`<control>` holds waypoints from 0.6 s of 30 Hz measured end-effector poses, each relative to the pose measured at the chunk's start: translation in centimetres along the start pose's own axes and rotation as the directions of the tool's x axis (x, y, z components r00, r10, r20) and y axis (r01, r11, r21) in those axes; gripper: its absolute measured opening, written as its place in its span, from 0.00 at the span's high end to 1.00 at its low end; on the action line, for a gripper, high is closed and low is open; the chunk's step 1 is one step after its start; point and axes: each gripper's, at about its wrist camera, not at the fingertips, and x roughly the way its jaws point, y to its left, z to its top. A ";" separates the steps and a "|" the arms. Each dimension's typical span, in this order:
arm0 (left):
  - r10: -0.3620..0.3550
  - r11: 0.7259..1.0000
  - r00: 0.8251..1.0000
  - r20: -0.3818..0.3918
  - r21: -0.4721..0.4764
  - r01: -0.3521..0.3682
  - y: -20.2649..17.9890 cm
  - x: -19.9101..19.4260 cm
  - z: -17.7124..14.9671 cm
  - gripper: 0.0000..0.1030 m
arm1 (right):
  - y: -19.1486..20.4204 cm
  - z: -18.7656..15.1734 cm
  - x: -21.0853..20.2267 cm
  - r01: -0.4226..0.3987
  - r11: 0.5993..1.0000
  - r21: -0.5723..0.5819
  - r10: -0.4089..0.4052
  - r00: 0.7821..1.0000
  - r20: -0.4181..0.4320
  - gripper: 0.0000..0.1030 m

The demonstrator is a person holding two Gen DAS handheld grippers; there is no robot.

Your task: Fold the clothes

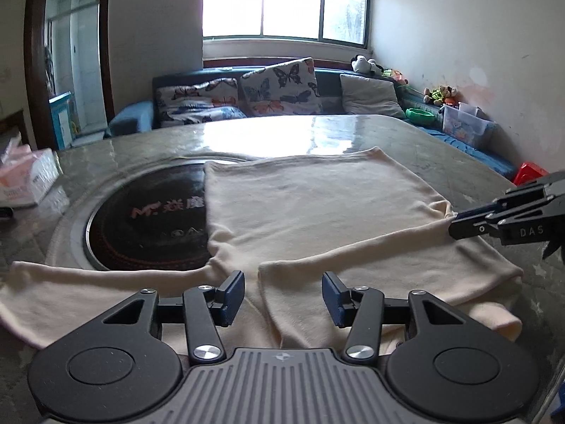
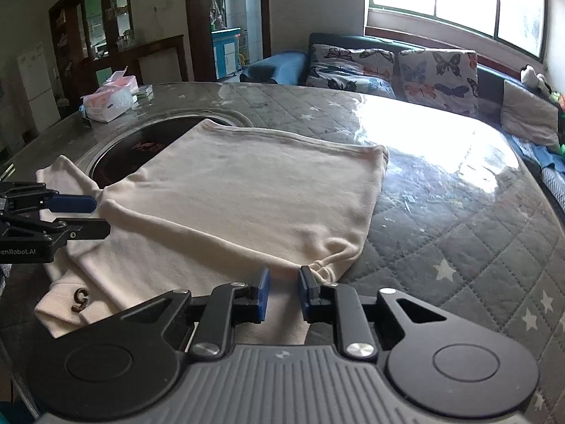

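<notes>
A cream long-sleeved top point(image 1: 317, 201) lies flat on the table, back side up, hem toward the window. One sleeve stretches left point(image 1: 53, 293); the other is folded across the near part point(image 1: 353, 251). My left gripper point(image 1: 283, 293) hovers open over the near edge of the top, nothing between its fingers. In the right wrist view it shows at the left point(image 2: 100, 215). My right gripper point(image 2: 284, 291) sits low at the top's point(image 2: 247, 194) armpit corner with its jaws narrowed but apart, bunched cloth beside one finger. Its tip point(image 1: 453, 222) touches the cloth edge.
A round black induction hob point(image 1: 141, 226) is set in the table, partly under the top. The table point(image 2: 459, 229) has a quilted star cover under glossy glass. A tissue pack point(image 2: 109, 102) stands at the far left. Behind is a sofa with butterfly cushions point(image 1: 279, 88).
</notes>
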 end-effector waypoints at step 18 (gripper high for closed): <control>0.092 0.994 0.996 0.013 -0.053 -0.092 3.3 -3.2 -2.3 0.49 | 7.7 0.5 0.3 -0.151 0.963 -0.222 0.141 0.988 -0.057 0.72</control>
